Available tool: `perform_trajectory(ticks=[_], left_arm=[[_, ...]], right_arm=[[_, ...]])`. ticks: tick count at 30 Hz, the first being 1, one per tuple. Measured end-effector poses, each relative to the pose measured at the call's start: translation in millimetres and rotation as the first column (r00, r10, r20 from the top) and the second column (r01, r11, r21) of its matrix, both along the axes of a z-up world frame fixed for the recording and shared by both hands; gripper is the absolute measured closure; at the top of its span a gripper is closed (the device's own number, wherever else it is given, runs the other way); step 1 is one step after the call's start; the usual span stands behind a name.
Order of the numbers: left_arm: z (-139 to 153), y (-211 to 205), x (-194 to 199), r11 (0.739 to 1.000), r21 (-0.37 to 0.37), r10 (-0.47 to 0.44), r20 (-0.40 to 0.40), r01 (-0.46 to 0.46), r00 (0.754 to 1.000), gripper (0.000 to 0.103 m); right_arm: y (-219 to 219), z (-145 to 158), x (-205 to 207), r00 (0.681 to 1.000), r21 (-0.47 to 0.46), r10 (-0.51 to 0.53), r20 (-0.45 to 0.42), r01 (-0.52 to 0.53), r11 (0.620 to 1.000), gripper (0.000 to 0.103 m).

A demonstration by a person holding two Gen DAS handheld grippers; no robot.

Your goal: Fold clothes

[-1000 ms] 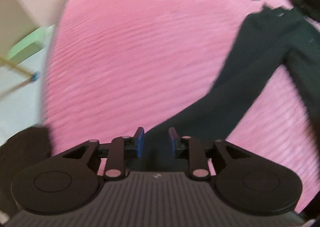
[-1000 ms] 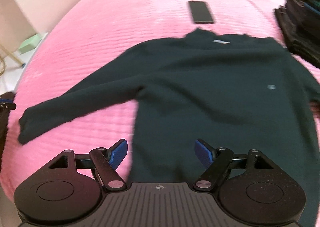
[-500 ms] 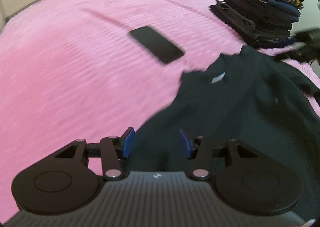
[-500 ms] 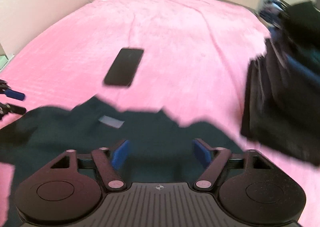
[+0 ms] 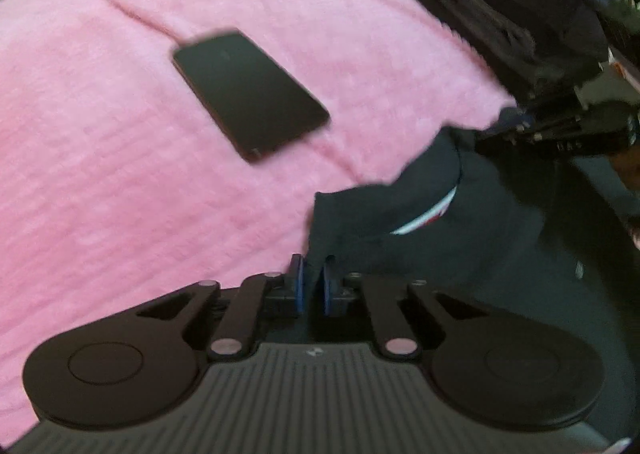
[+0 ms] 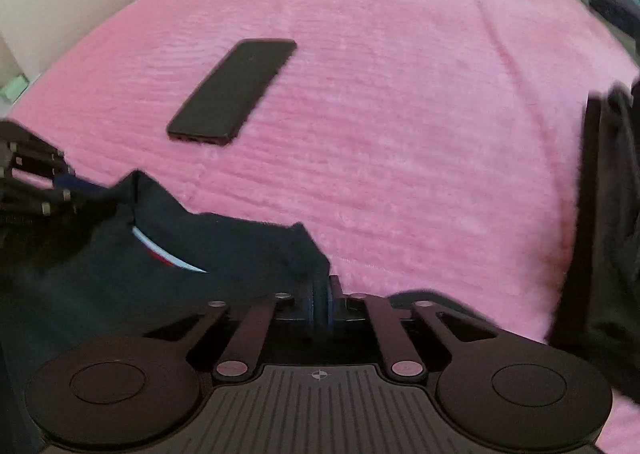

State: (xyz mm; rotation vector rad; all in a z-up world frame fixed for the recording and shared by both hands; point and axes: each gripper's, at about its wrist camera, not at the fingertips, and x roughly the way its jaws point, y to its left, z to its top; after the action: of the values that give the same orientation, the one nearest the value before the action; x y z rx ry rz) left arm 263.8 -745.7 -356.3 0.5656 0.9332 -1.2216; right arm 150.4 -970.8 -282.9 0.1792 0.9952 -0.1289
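Note:
A dark navy sweater (image 5: pixel 460 238) lies on the pink bed cover, collar and white neck label toward the far side. My left gripper (image 5: pixel 313 286) is shut on the sweater's left shoulder edge. My right gripper (image 6: pixel 320 294) is shut on the sweater (image 6: pixel 120 262) at its right shoulder edge. Each gripper shows at the edge of the other's view: the right one in the left wrist view (image 5: pixel 560 130), the left one in the right wrist view (image 6: pixel 32 182).
A black phone (image 5: pixel 248 94) lies on the pink cover (image 5: pixel 100 174) just beyond the collar; it also shows in the right wrist view (image 6: pixel 232 90). A stack of dark folded clothes (image 5: pixel 520 14) stands at the right, also seen in the right wrist view (image 6: pixel 608 214).
Both grippers moved up from the sweater's lower part to its shoulders and closed from open onto the fabric at either side of the collar.

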Motion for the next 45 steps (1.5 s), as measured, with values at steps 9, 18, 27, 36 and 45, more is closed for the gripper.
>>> perform_trajectory(ticks=[9,18,27,36,45], left_arm=[[-9.7,0.5,19.2,0.987,0.025,0.159,0.046,-0.16,0.986,0.074],[18.4,47.2,-27.9,0.991,0.044,0.123,0.13,-0.13,0.984,0.069],[25.8,70.5,-119.5,0.987,0.155,-0.051,0.103,0.035,0.993,0.069],[48.4,64.2,-204.2,0.972,0.162,-0.176,0.032,0.169,0.984,0.066],[38.5,45.3,-234.9,0.944,0.221,-0.261,0.044,0.245,0.964,0.066]], right_arm=[[0.7,6.0,6.2,0.989,-0.045,-0.093,0.112,0.098,0.994,0.048],[18.5,11.0,-152.9,0.938,0.124,-0.339,0.07,0.329,0.936,0.048],[23.5,28.4,-335.4,0.76,0.121,-0.646,-0.073,0.649,0.751,0.042],[4.5,55.7,-470.4,0.446,-0.036,-0.892,-0.076,0.893,0.449,0.042],[-37.1,34.0,-497.7,0.42,-0.036,-0.903,-0.093,0.904,0.425,0.088]])
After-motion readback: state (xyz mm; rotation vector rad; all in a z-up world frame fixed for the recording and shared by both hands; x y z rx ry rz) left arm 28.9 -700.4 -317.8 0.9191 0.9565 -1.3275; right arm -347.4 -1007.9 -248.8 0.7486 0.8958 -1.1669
